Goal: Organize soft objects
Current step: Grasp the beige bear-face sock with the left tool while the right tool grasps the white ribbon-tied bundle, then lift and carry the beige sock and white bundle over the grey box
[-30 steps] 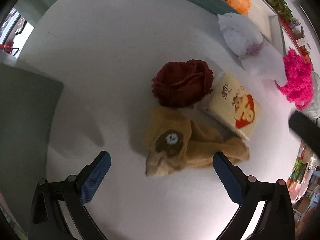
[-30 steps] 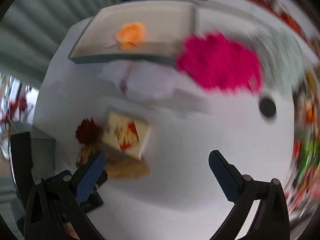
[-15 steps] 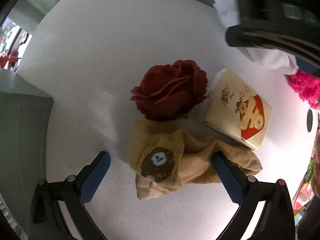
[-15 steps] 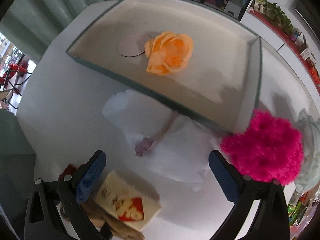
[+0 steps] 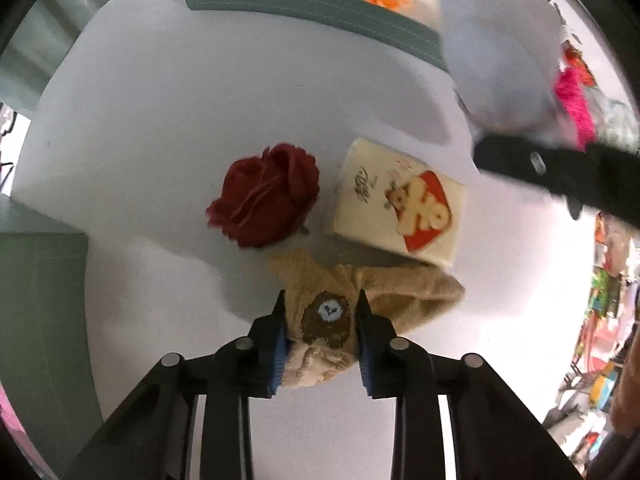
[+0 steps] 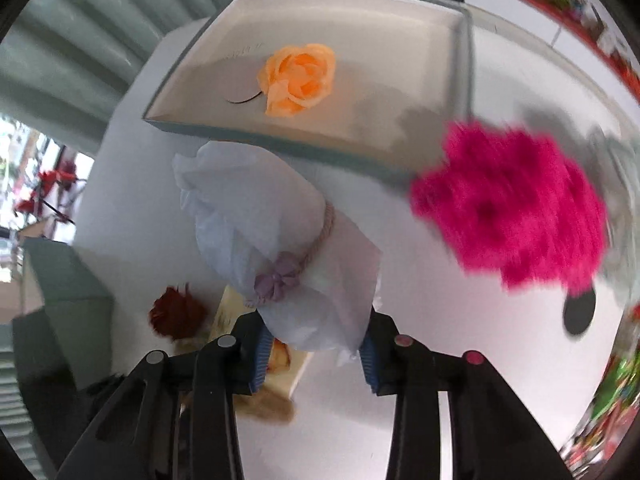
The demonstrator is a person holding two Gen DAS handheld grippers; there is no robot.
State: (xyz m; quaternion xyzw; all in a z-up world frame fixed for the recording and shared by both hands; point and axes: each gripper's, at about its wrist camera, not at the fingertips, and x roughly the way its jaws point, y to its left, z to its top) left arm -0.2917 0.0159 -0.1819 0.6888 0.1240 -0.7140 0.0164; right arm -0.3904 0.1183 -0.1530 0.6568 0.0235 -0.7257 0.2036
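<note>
My left gripper (image 5: pixel 320 320) is shut on a tan sock with a brown bear patch (image 5: pixel 328 316) that lies on the white table. A dark red fabric rose (image 5: pixel 266 196) and a cream tissue pack (image 5: pixel 400 204) lie just beyond it. My right gripper (image 6: pixel 316 344) is shut on a white tissue bundle tied with a lilac cord (image 6: pixel 276 244) and holds it above the table, near the front wall of the grey tray (image 6: pixel 280 144). An orange fabric rose (image 6: pixel 298 78) lies in the tray. The bundle also shows in the left wrist view (image 5: pixel 500 60).
A pink fluffy pompom (image 6: pixel 508 216) lies on the table right of the tray. A black round disc (image 6: pixel 578 314) sits further right. A grey-green box (image 5: pixel 40 320) stands at the table's left edge. Shelves with clutter are beyond the table.
Both grippers have closed: the left on the tan sock, the right on the white tissue bundle, which is now lifted off the table.
</note>
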